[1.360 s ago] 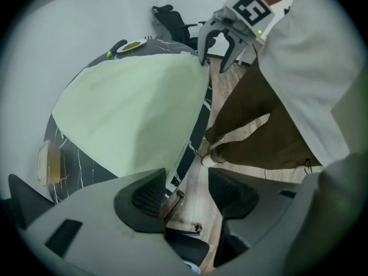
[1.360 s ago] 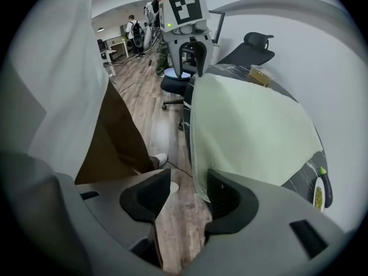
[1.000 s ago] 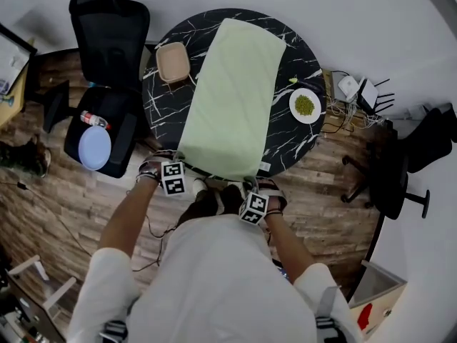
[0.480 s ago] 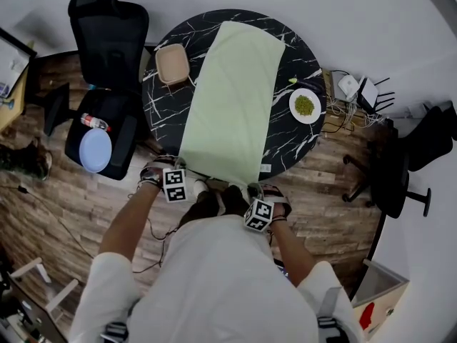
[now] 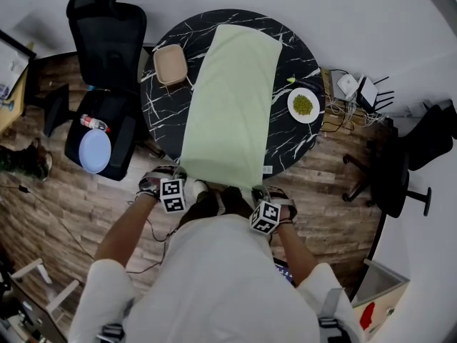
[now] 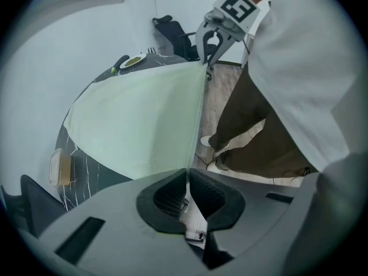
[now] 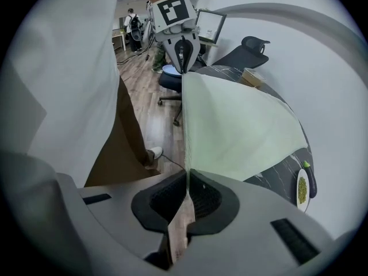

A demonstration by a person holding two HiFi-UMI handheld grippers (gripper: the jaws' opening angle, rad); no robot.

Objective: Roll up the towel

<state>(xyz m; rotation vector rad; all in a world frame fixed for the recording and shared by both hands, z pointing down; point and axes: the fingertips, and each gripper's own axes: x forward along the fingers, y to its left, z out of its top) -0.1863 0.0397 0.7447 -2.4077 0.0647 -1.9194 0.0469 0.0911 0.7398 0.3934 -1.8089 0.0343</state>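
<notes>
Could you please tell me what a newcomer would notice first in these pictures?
The pale green towel stands out first, spread lengthwise across the round black marble table. At its near edge, the left tool and the right tool are each shut on a corner. A white plate of green bits sits at the table's right side and a tan tray at its left.

You wear a white short-sleeved top (image 5: 214,277), dark brown trousers (image 6: 253,137) and pale shoes (image 6: 208,141). Your left gripper (image 6: 187,174) and right gripper (image 7: 188,177) are grey, with black ribbed pads (image 6: 169,197) and black-and-white marker cubes (image 5: 172,194).
</notes>
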